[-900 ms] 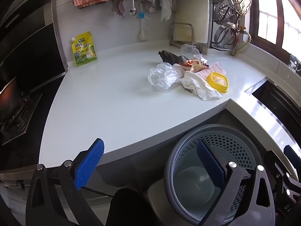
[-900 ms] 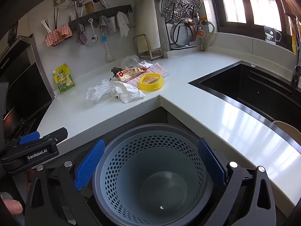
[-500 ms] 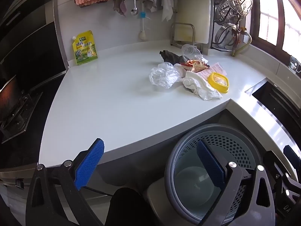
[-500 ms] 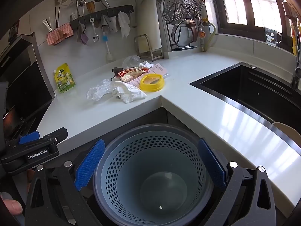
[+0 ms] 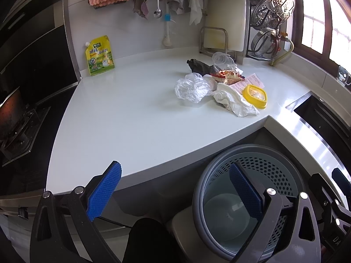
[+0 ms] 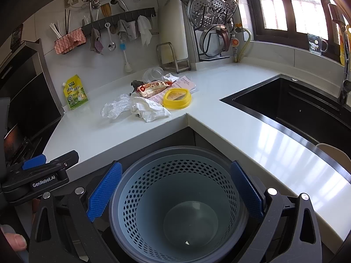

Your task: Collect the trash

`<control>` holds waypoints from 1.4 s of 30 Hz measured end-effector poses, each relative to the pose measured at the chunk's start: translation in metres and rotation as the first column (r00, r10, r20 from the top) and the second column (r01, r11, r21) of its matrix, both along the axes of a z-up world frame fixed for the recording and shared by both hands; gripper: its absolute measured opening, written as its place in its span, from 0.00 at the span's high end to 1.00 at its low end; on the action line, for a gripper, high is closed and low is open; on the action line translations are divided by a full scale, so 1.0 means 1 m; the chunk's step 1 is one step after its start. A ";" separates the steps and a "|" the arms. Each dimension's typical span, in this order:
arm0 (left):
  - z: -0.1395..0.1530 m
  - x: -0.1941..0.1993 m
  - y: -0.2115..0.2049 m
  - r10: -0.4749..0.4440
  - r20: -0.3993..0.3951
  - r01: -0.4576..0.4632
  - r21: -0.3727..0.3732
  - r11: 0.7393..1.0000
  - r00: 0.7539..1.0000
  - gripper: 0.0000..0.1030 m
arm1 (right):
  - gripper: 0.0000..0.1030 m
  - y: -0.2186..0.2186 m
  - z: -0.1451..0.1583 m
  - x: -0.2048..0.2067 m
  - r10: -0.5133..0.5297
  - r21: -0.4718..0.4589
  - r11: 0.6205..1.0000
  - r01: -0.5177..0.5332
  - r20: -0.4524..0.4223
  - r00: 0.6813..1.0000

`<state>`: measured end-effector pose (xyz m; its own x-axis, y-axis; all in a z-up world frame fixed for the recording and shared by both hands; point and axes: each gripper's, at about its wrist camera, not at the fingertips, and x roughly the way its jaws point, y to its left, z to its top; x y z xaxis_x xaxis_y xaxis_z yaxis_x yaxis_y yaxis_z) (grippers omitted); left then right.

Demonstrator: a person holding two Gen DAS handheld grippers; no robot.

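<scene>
Below the counter corner, a perforated bin [image 6: 175, 208] holding one tiny scrap [image 6: 187, 242], both claws [image 5: 175, 194] [image 6: 175, 194] spread apart, empty.

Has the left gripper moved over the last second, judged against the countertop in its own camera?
Yes, slightly. In the left wrist view the countertop and yellow pouch sit a little higher than before, so the open left gripper has tilted or dipped slightly downward.

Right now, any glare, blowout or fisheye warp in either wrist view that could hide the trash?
Left wrist view: window blown out at right, counter edge bowed by the fisheye, trash pile evenly lit and sharp. Right wrist view: strong glare streaks on the countertop beside the sink, window overexposed, corners vignetted; trash pile clear of glare.
</scene>
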<state>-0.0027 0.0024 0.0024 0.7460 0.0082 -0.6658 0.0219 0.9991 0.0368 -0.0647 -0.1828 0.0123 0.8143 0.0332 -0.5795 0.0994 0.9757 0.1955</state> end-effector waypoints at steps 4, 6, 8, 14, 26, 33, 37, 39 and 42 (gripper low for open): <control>-0.001 0.000 0.001 0.000 0.000 0.000 0.002 1.000 1.000 0.06 | 0.08 -0.001 0.000 0.000 -0.001 0.002 1.000 0.001 -0.002 1.000; -0.001 0.000 0.001 0.000 0.000 0.000 0.001 1.000 1.000 0.06 | 0.08 -0.001 -0.001 0.000 0.000 0.002 1.000 0.000 -0.001 1.000; -0.001 -0.001 0.001 0.000 0.000 0.000 0.001 1.000 1.000 0.06 | 0.08 -0.001 -0.001 0.000 0.000 0.001 1.000 0.000 -0.001 1.000; -0.002 -0.001 0.002 -0.002 -0.002 0.002 0.000 1.000 1.000 0.06 | 0.08 0.000 -0.001 0.000 -0.001 0.000 1.000 0.001 -0.001 1.000; -0.002 -0.001 0.002 -0.001 -0.003 0.001 0.000 1.000 1.000 0.06 | 0.08 0.001 -0.003 0.000 0.000 -0.002 1.000 0.000 -0.001 1.000; -0.002 -0.001 0.003 -0.001 -0.004 0.001 -0.002 1.000 1.000 0.06 | 0.08 0.002 -0.003 0.000 0.001 -0.003 1.000 -0.001 -0.001 1.000; -0.002 -0.001 0.002 -0.001 -0.003 0.001 -0.001 1.000 1.000 0.06 | 0.08 0.002 -0.004 0.000 0.001 -0.002 1.000 -0.001 -0.002 1.000; -0.002 -0.001 0.002 -0.001 -0.004 0.001 -0.002 1.000 1.000 0.06 | 0.08 0.002 -0.004 0.000 0.001 -0.002 1.000 -0.001 -0.002 1.000; -0.002 -0.002 0.002 -0.001 -0.003 0.001 -0.001 1.000 1.000 0.06 | 0.08 0.002 -0.004 0.000 0.001 -0.003 1.000 -0.001 -0.001 1.000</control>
